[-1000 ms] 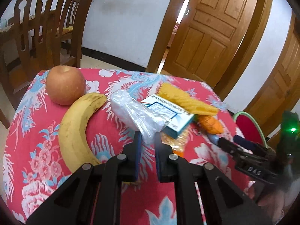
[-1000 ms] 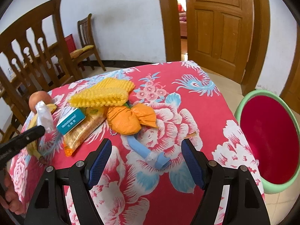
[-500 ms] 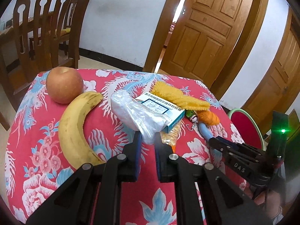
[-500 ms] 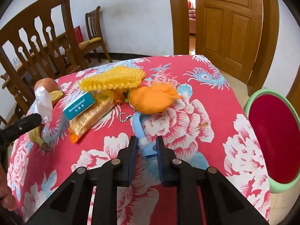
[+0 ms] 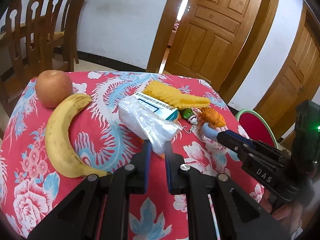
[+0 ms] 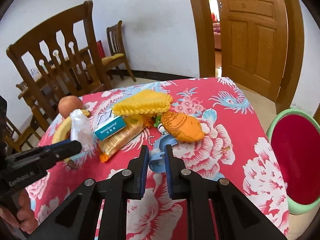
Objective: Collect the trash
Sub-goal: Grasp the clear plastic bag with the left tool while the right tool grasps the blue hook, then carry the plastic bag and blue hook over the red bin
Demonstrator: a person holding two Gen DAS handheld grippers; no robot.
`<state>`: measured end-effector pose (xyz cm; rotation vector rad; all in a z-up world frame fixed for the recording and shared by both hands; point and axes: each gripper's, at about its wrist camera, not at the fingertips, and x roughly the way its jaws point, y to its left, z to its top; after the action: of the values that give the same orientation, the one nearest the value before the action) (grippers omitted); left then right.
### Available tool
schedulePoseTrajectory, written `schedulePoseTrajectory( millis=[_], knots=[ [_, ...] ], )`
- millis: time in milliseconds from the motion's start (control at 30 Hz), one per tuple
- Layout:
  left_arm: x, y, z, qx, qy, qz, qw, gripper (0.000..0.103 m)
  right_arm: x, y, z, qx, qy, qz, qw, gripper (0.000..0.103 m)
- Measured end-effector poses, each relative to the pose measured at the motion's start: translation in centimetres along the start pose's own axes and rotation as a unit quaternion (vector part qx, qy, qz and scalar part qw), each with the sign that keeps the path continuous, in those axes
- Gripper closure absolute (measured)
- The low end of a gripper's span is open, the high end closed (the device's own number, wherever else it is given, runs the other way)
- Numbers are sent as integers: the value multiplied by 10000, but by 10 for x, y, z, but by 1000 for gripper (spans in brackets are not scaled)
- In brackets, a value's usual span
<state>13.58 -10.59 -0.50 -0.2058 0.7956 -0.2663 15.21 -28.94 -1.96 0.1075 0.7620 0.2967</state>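
Clear plastic bag (image 5: 148, 124) sits at frame centre, pinched in the left gripper (image 5: 157, 147). The right gripper (image 6: 156, 152) has just been closing and now clamps the blue plastic piece (image 6: 160, 146). Lift both straight up before travelling, so neighbouring items stay put. The red bin (image 6: 296, 166) stands at the right edge, beyond the table (image 6: 250, 156) rim; that side is unobstructed.
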Motion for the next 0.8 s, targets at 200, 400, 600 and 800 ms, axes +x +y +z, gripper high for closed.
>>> schedulePoseTrajectory(
  millis=[200, 400, 600, 800],
  knots=[
    [-1, -8, 1, 35, 51, -16, 10000, 90, -13, -6, 5, 126, -263, 377, 9989, 88],
    [-12, -24, 9, 212, -94, -29, 9997, 90, -28, -5, 9, 135, -562, 616, 9964, 88],
    [-13, -44, 8, 393, -99, -91, 9991, 90, -40, -15, 8, 200, -652, 583, 9960, 88],
    [-4, -62, 3, 488, -25, -199, 9986, 90, -54, -33, 4, 342, -733, 527, 9953, 88]
  ],
)
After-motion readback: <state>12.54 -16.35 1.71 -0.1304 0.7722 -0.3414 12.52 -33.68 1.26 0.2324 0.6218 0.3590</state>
